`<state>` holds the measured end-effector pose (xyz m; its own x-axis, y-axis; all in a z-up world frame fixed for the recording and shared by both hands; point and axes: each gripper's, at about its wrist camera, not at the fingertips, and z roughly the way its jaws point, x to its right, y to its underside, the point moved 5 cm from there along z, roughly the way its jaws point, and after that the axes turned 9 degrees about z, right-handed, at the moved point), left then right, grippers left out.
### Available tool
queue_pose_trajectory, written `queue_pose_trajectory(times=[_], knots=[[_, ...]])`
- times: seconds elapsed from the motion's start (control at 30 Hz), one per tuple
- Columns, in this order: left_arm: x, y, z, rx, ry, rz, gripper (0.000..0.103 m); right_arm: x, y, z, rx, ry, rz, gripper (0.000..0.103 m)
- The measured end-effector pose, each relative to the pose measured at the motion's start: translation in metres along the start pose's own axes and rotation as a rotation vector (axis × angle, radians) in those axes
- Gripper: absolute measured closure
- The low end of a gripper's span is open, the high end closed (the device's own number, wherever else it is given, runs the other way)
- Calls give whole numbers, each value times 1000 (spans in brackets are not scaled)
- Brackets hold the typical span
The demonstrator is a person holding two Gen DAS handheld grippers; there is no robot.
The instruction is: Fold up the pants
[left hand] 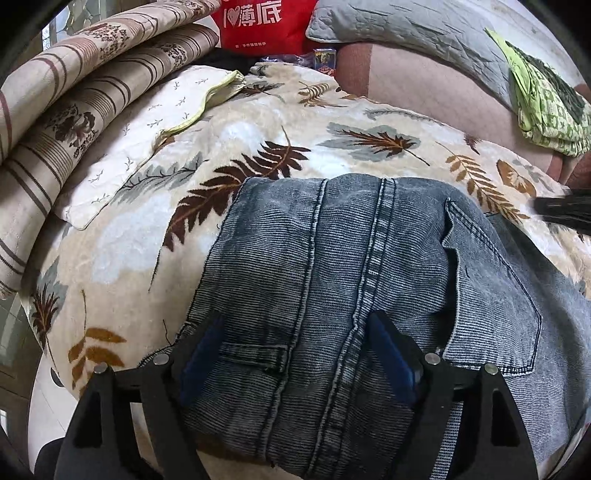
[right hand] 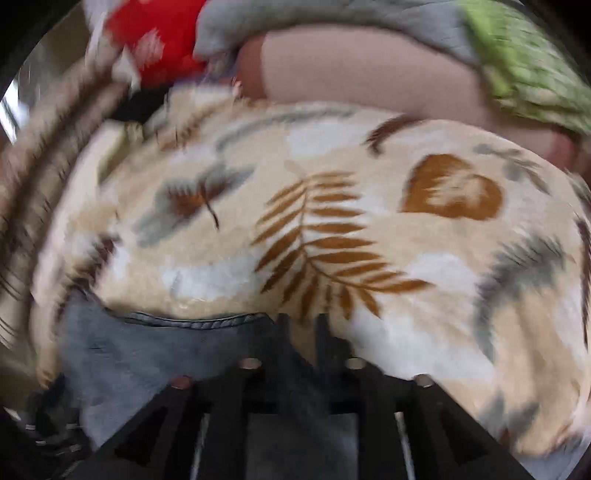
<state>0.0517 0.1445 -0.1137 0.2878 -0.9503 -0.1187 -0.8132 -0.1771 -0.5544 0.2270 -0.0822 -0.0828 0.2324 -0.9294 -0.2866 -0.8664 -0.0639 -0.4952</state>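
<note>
Grey-blue denim pants (left hand: 351,280) lie on a leaf-patterned blanket (left hand: 258,147); the waistband, center seam and a back pocket face me. My left gripper (left hand: 295,328) is open, its blue-padded fingers (left hand: 391,354) spread on the denim near the waistband. In the blurred right wrist view, my right gripper (right hand: 303,321) has its jaws close together on an edge of the pants (right hand: 147,347), with denim running back between the fingers. The right gripper also shows as a dark shape at the right edge of the left wrist view (left hand: 565,210).
Folded striped bedding (left hand: 74,103) is stacked at the left. A red bag (left hand: 266,26), a grey pillow (left hand: 406,29) and a green patterned cloth (left hand: 546,103) lie at the back. A small white quilted pad (left hand: 147,129) rests on the blanket.
</note>
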Motion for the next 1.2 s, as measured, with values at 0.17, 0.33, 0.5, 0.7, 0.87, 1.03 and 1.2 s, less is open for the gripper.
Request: queue_pose_trajectory(times=[0.17,0.33,0.5,0.7,0.87,1.03,1.2], knots=[[1,-5,-14,25,-2,-11,22,44,69,-90,63,-159,178,34],[15,-9,-52,111,34,1,22,150,142,-149,72,-209,443,34],[36,-2,-61,94,55,64,22,251,129,-150,131,-279,655,34],[33,6,-57,45,38,28,22,333,115,-119,139,-274,833,36],[61,-6,-70,86,107,80,22,316,132,-168,199,-261,789,36],[101,-10,-78,111,223,154,22,305,205,-219,223,-277,875,35],[129,0,-80,91,304,213,22,311,276,-218,174,-258,1073,34]])
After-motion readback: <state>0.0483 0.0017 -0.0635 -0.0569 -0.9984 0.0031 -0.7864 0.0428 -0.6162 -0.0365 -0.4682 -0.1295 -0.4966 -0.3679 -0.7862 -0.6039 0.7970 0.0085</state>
